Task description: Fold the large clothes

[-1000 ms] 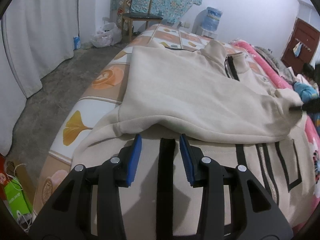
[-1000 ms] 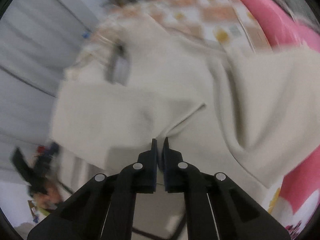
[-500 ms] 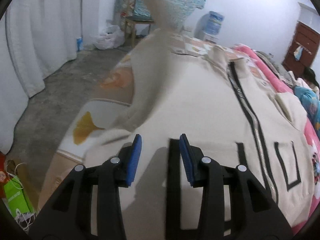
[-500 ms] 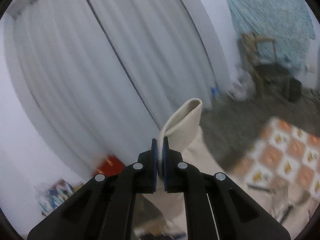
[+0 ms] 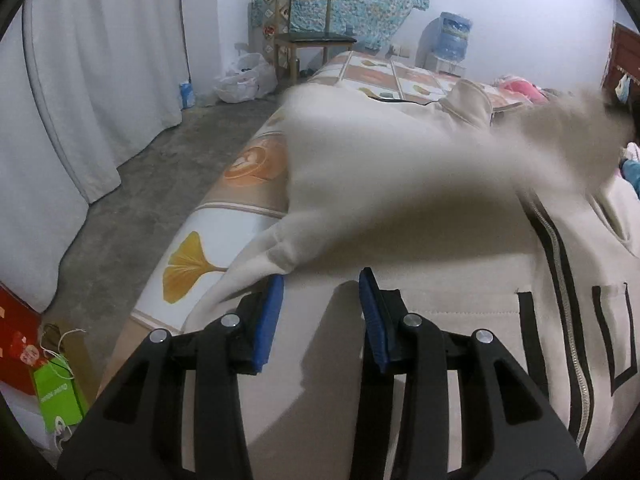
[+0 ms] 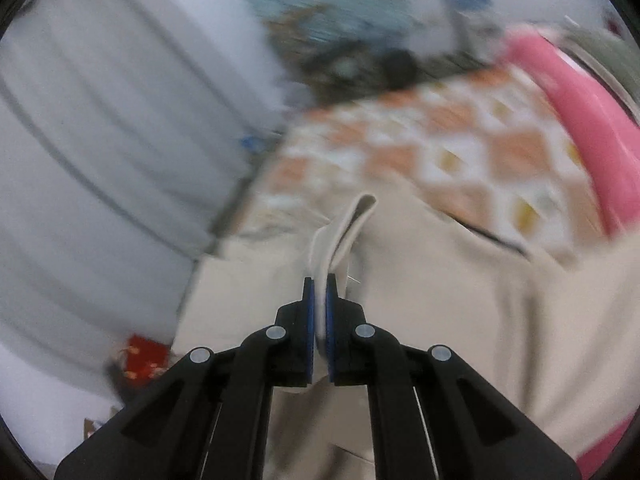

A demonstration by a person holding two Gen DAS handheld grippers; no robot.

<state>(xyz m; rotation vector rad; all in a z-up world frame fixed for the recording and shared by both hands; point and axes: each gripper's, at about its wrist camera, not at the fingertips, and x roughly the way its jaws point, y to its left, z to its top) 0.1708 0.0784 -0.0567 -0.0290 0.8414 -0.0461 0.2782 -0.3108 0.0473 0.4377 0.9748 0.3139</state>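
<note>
A cream zip-up jacket [image 5: 440, 280] with black stripes lies spread on the bed [image 5: 240, 220]. My left gripper [image 5: 321, 278] stands open low over its near part, blue pads apart with only flat cloth below them. One sleeve [image 5: 400, 160] is raised and motion-blurred, stretching from the jacket's left side across its body toward the right. In the right wrist view my right gripper [image 6: 320, 280] is shut on that sleeve's cuff [image 6: 352, 220], which sticks up folded between the pads above the jacket [image 6: 440, 300].
The bed's left edge drops to a concrete floor [image 5: 140, 200] beside white curtains [image 5: 100, 80]. A wooden chair [image 5: 312, 36], a plastic bag [image 5: 244, 80] and a water jug [image 5: 454, 38] stand beyond the bed. A green bag [image 5: 60, 396] sits near left. A pink blanket [image 6: 568, 100] lies at right.
The sleeve lay folded over the jacket, was pulled up high toward the curtain side, and now sweeps back across to the right, still in the shut right gripper. The left gripper barely moved.
</note>
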